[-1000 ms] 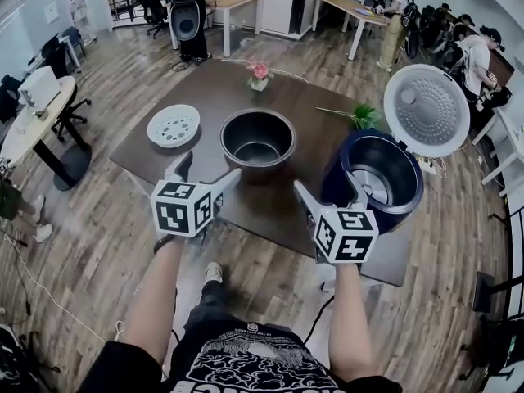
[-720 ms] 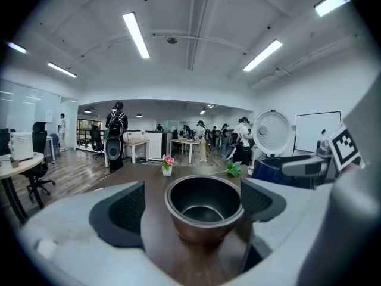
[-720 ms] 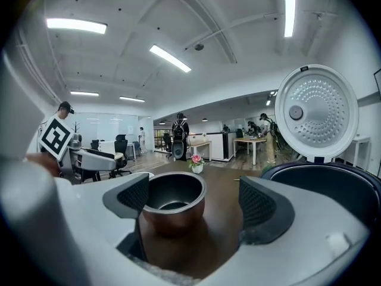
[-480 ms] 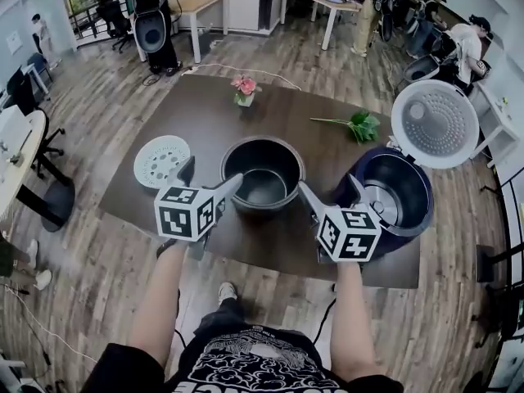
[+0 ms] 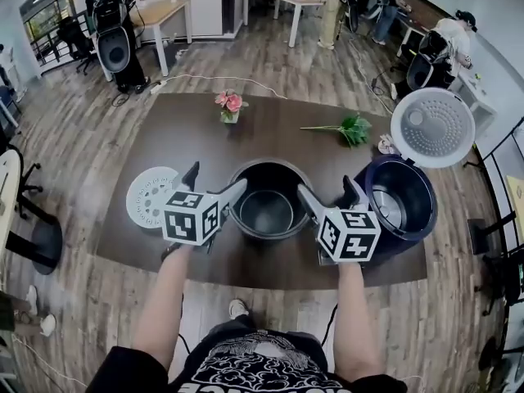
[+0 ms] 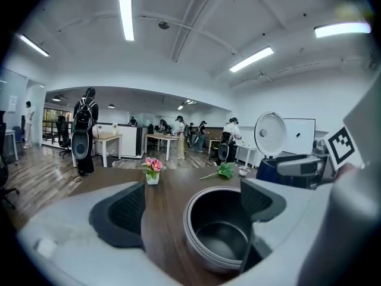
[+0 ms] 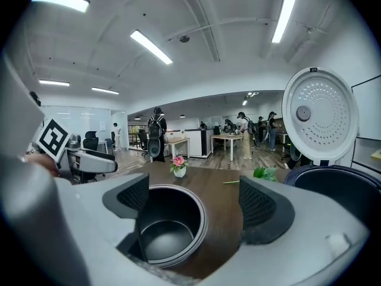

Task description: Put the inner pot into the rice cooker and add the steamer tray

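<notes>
The dark inner pot [image 5: 268, 210] stands empty on the brown table [image 5: 270, 133], straight ahead of me. My left gripper [image 5: 218, 180] is open at the pot's near-left rim, and its right finger overlaps the pot [image 6: 217, 234] in the left gripper view. On the near-right side my right gripper [image 5: 327, 188] is open too, its left finger over the pot's rim [image 7: 166, 222]. I cannot tell whether either finger touches the pot. The dark blue rice cooker [image 5: 401, 207] sits at the right with its white lid [image 5: 432, 127] raised. A white perforated steamer tray [image 5: 150, 196] lies left of the left gripper.
A small vase of pink flowers [image 5: 229, 105] and a green leafy sprig [image 5: 348, 128] lie at the table's far side. The table's near edge [image 5: 246, 278] runs just under my grippers. Desks, chairs, a speaker on a stand [image 5: 115, 47] and people fill the room behind.
Both grippers have moved forward from short of the pot to its near rim, one on each side. Both stayed open. The pot, cooker and tray have not been moved.
</notes>
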A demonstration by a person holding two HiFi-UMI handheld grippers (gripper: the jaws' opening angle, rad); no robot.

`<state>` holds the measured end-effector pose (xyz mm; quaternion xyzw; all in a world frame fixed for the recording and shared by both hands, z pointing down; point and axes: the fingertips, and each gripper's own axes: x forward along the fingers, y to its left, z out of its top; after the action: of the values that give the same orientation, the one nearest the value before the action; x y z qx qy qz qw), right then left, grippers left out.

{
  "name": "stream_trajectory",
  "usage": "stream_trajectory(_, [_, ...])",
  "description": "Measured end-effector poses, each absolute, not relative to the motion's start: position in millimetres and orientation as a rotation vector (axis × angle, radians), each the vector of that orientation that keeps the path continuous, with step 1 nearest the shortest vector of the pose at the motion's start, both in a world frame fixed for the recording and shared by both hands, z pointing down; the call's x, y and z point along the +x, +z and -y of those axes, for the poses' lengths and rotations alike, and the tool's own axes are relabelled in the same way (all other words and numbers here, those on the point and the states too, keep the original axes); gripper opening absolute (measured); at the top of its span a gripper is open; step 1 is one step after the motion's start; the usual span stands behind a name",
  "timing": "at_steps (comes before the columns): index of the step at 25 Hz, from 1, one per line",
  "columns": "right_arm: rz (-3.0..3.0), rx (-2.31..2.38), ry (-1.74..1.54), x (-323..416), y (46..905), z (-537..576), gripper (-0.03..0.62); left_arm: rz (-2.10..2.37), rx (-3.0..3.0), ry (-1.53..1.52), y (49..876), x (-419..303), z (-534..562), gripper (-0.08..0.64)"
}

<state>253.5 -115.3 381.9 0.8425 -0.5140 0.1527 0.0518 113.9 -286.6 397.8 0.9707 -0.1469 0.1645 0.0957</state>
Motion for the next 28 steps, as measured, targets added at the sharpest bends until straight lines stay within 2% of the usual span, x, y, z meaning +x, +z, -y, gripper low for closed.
stream_trajectory(28, [1.473,2.581,0.642,275.1,431.9,129.3,0.459,0.279,2.78,0.605,449.7,150.2,303.8,0.508])
